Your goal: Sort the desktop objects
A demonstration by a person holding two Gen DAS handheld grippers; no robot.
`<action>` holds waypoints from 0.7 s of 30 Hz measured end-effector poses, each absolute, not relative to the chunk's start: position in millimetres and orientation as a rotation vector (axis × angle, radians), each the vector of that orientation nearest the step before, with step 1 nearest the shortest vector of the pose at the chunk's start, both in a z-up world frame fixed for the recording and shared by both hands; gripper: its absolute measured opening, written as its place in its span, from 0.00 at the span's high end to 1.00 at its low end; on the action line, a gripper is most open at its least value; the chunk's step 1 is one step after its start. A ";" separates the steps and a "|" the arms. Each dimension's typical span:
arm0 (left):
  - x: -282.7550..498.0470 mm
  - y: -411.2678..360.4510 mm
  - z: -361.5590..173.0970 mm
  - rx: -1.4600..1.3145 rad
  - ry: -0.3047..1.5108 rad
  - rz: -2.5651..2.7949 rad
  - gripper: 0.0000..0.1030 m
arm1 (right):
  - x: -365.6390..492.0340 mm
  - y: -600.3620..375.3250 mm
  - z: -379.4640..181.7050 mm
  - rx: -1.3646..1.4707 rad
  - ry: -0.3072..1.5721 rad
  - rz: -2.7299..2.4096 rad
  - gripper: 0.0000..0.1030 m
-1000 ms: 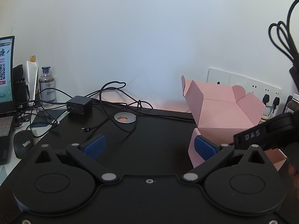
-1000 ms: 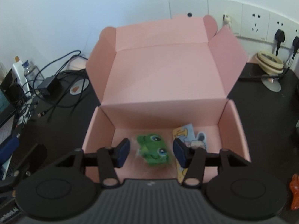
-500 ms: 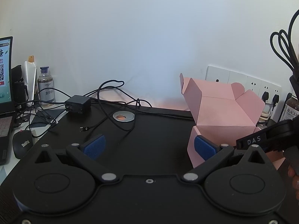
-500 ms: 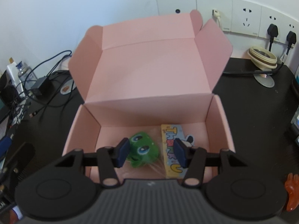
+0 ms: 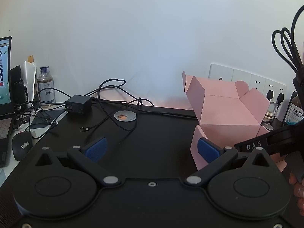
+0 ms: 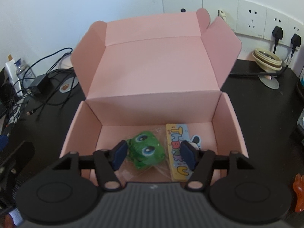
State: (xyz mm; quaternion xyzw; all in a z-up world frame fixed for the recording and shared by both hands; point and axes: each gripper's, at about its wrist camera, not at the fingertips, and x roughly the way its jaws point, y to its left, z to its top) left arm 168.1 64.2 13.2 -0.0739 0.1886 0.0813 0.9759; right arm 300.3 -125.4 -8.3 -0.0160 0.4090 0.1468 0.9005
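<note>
An open pink cardboard box (image 6: 230,119) stands on the black desk, its lid flaps raised toward the wall. On its floor lie a green frog toy (image 6: 146,152) in a clear bag and a yellow "Thank U" card (image 6: 177,159). My right gripper (image 6: 153,155) hangs over the box's near side and its jaws are opening; the frog sits between the blue pads, which no longer press on it. My left gripper (image 5: 152,149) is wide open over bare desk with nothing in it, and the pink box (image 5: 228,114) stands just beyond its right finger.
Tangled cables and a black charger (image 5: 77,103) lie at the back left beside a metal desk grommet (image 5: 125,116). A mouse (image 5: 22,145), laptop and bottle (image 5: 45,87) crowd the left edge. Wall sockets (image 6: 252,20), a beige ring on a stand (image 6: 267,60) and a fish-oil bottle (image 5: 295,110) stand right.
The right gripper's jaws have spread wider and let go of the frog toy, which now rests on the box floor. The left gripper has stayed put.
</note>
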 end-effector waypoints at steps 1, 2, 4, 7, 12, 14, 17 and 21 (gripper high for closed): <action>168.4 64.7 12.8 -0.152 0.382 0.163 0.00 | 300.2 -126.0 -5.8 -0.026 0.852 0.310 0.36; 168.8 65.2 12.4 -0.156 0.386 0.163 0.00 | 299.8 -128.0 -2.2 -0.005 0.855 0.327 0.36; 170.4 66.4 11.3 -0.166 0.397 0.161 0.00 | 297.9 -133.9 8.4 0.044 0.842 0.362 0.36; 171.8 67.7 10.0 -0.177 0.412 0.157 0.00 | 296.3 -145.2 32.3 0.074 0.782 0.381 0.32; 171.7 66.4 8.8 -0.169 0.415 0.157 0.00 | 303.3 -172.2 70.2 0.097 0.674 0.368 0.24; 172.5 65.2 8.0 -0.164 0.419 0.157 0.00 | 314.3 -189.6 78.1 0.124 0.639 0.335 0.23; 173.9 62.8 6.7 -0.158 0.427 0.153 0.00 | 336.0 -214.9 83.0 0.178 0.607 0.310 0.21; 177.0 57.9 5.1 -0.139 0.432 0.138 0.00 | 372.8 -233.9 68.6 0.288 0.630 0.384 0.18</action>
